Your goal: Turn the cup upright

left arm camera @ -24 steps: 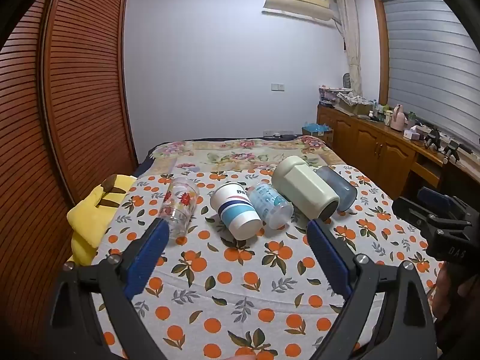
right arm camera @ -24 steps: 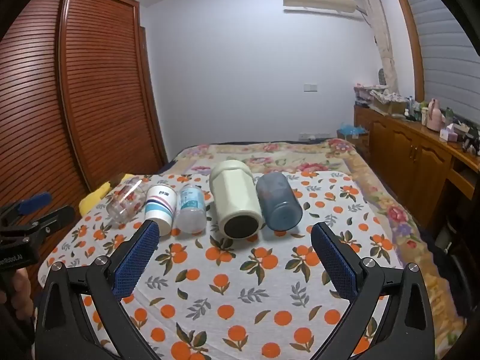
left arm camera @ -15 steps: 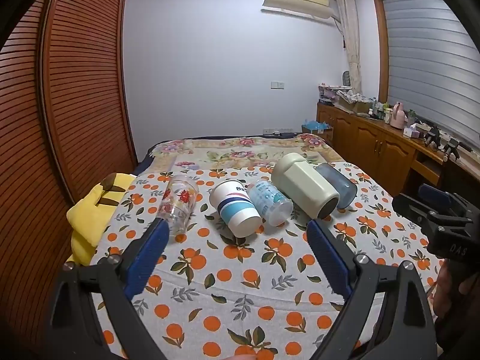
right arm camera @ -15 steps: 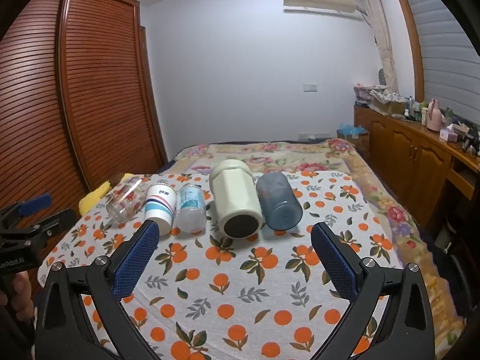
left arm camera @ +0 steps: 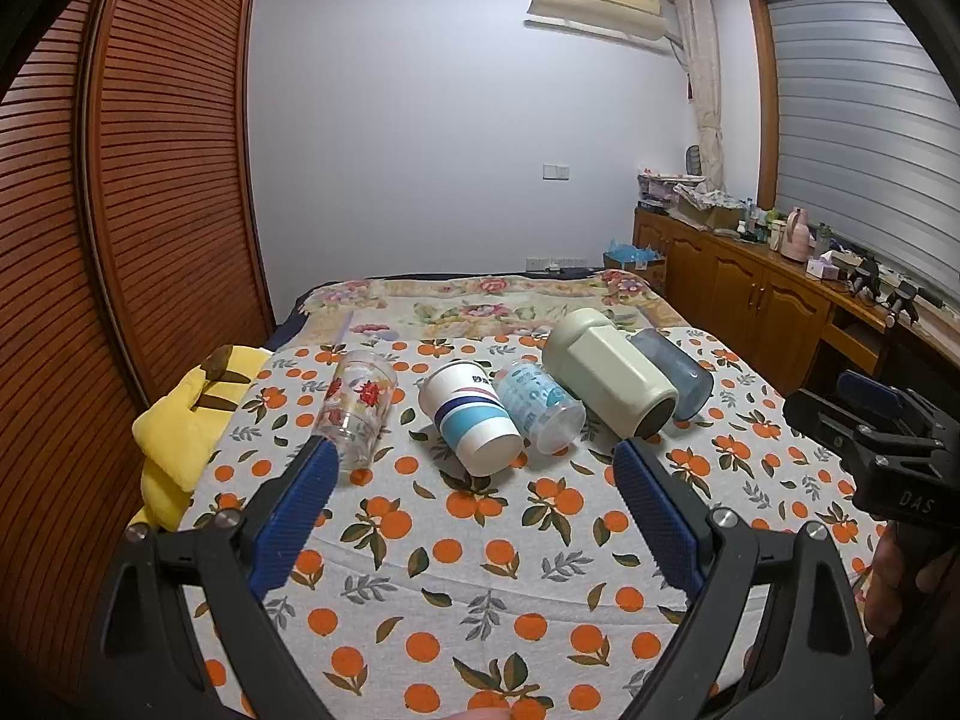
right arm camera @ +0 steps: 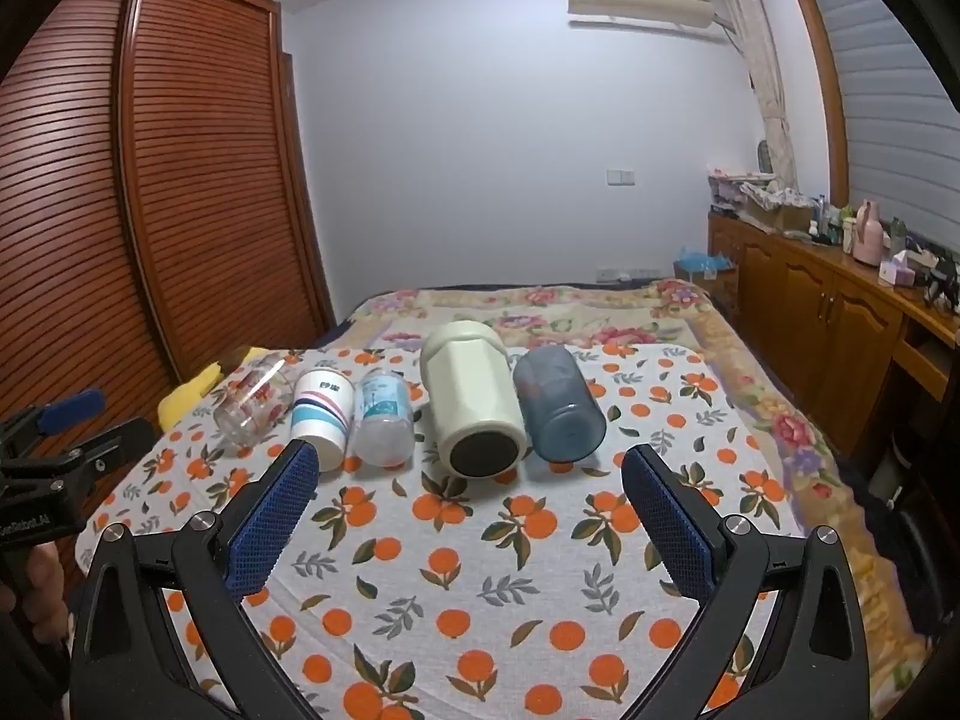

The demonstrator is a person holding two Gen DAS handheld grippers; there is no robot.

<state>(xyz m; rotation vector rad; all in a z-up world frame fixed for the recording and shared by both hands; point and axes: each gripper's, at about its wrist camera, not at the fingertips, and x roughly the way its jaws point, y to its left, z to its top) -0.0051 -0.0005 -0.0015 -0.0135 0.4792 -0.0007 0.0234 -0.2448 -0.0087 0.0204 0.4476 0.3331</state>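
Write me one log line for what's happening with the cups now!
phase: approach | left gripper: open, empty | right gripper: open, empty | five cups on bedspread: all on their sides | none upright

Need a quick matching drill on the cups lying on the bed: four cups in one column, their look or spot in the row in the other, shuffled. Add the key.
Column 1
1. glass cup
2. paper cup
3. cream tumbler
4. blue-grey cup

Column 2
A. far right end of the row
B. clear, with red flowers
C. largest, dark round end facing the camera
D. white, with blue stripes

Pairs: 1-B, 2-D, 3-C, 4-A
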